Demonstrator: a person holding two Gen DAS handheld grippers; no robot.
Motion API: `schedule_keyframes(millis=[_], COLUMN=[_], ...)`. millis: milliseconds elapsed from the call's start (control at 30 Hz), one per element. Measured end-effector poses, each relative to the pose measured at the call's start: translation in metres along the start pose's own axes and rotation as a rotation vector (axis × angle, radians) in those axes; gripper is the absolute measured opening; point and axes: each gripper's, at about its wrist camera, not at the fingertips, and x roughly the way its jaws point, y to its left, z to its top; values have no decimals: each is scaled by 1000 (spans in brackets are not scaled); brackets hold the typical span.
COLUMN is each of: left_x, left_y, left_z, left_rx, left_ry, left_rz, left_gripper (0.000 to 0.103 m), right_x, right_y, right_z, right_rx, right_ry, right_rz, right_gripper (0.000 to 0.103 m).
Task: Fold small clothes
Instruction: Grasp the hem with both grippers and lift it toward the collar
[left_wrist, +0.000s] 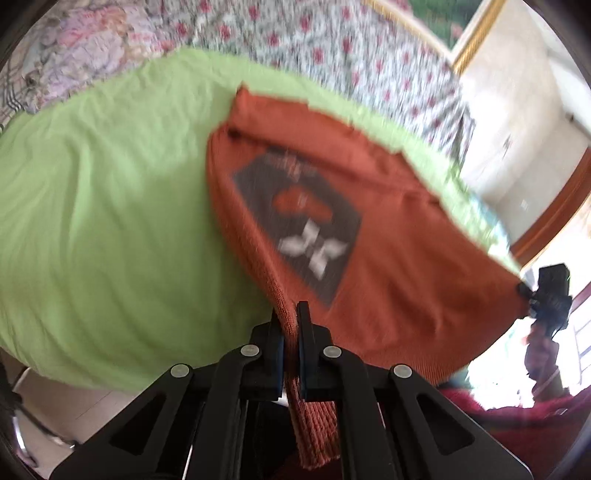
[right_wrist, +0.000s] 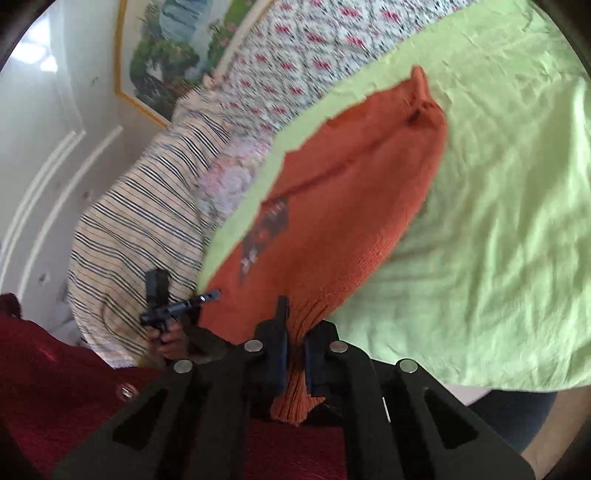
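Note:
A small orange knit top (left_wrist: 388, 236) with a dark printed patch lies on a light green sheet (left_wrist: 103, 206), its near hem lifted. My left gripper (left_wrist: 291, 314) is shut on one corner of the ribbed hem, which hangs down between the fingers. My right gripper (right_wrist: 295, 325) is shut on the other hem corner of the same top (right_wrist: 332, 206). Each gripper shows in the other's view, the right gripper (left_wrist: 546, 291) at the right edge and the left gripper (right_wrist: 166, 306) at the left. The hem is stretched between them. Both views are blurred.
The green sheet (right_wrist: 498, 221) covers a bed with a floral spread (left_wrist: 332, 48) behind it. A striped cloth (right_wrist: 140, 240) lies at the bed's far side. A framed picture (right_wrist: 173, 48) hangs on the wall. Dark red fabric (right_wrist: 55, 387) is close below.

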Motion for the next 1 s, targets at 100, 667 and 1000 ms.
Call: schedule_keyframes(millis=[100,667,1000], left_x=[-16,65,157], left_y=[-1,2,32], left_z=[24,212,283], left_rx=[-30,-79,-128], left_ry=[-96,-266,-180], left_rz=[-23,108,189], left_gripper=[3,3,3], right_x=[0,33,90], right_y=[11,-34,-79], right_z=[20,188,273], right_rx=[-24,-20,2], right_ry=[-58,-279,-217], right_rz=[29,-153,-285], right_gripper=[7,7,7])
